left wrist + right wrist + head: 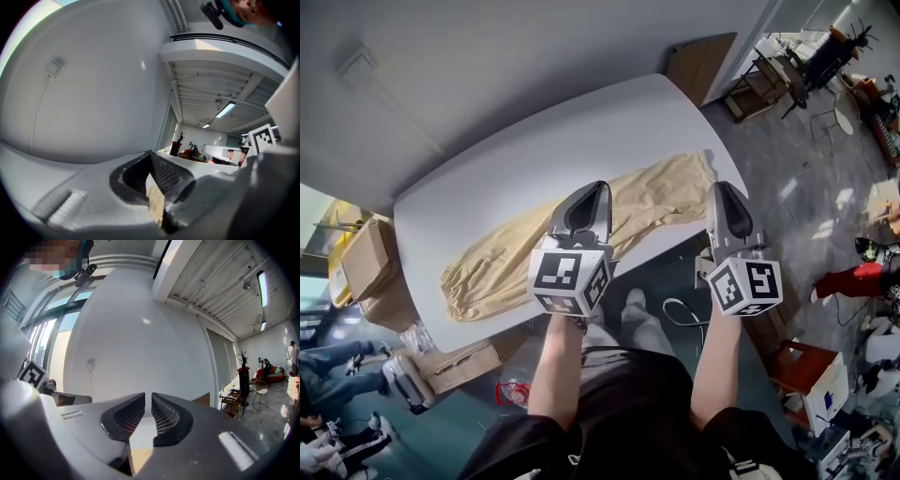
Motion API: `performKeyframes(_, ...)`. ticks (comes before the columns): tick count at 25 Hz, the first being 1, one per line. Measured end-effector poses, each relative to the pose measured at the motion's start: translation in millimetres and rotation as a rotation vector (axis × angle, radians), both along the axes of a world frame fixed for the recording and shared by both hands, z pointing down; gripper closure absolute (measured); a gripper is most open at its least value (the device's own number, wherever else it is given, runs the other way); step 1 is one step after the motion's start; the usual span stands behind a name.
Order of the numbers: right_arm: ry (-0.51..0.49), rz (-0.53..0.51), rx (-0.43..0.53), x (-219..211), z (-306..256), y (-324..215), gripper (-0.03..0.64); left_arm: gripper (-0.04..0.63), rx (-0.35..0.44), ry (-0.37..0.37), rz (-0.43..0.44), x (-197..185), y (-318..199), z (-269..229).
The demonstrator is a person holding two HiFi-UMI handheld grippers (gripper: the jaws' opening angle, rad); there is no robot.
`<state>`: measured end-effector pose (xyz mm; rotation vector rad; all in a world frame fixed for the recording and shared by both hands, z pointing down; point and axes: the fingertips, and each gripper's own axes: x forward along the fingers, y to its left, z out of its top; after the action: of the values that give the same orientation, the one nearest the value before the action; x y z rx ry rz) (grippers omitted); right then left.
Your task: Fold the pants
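Well off to the left of the left tongs, cardboard boxes stand on the floor beside the white surface. The beige pants lie on that surface in one long band set aslant. Their gathered, rumpled end lies to the left of the left tongs and nearer the person. The band runs beneath the tips of those tongs, and its other end reaches the edge of the surface close by the right tongs.

The left tongs point away from the person over the near edge of the band, about midway along it. In the left gripper view the two dark jaws meet at their tips. Further back a fold of beige cloth is pinched between the pads, so these tongs are closed on the pants.

The right tongs are held alongside, well apart from the left pair and pointing much the same way. They are at the right-hand edge of the surface, with the far end of the pants just to their left. In the right gripper view the jaws stand a slim gap apart, the pads facing each other without touching. White surface shows through the gap, with some beige low down, and no cloth is pressed between the pads.

Right of the right tongs lies grey floor, with a red object on it well apart from them.
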<state>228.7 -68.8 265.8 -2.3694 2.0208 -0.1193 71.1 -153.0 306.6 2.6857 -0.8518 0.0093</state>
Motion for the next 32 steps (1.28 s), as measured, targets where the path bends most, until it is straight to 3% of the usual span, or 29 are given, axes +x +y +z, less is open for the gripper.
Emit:
performKeyframes(6,-0.02,0.006,-0.029,35.9,13.9,-1.4,0.517,0.591,0.001,0.017,0.055,42.4,-0.3,2.3)
performKeyframes(13,-0.074,0.053,-0.097,92.0,49.5,12.9,0.481,0.591,-0.012,-0.072,0.153,108.0,12.3,40.1)
performKeyframes(17,-0.015,0.064,-0.191,107.7,80.7,19.0,0.471,0.591,-0.031,-0.095,0.191,133.6,19.6,57.0)
performKeyframes(22,-0.131,0.054,-0.214,125.3,118.2,22.6,0.442,0.591,-0.06,-0.134,0.214,158.8,25.0,84.6)
performKeyframes(27,-0.091,0.069,-0.314,146.4,160.3,22.8,0.41,0.591,-0.107,-0.168,0.21,175.0,26.0,111.7)
performKeyframes(32,-0.148,0.079,-0.386,171.0,207.9,19.9,0.38,0.592,-0.134,-0.243,0.191,186.3,24.1,145.9)
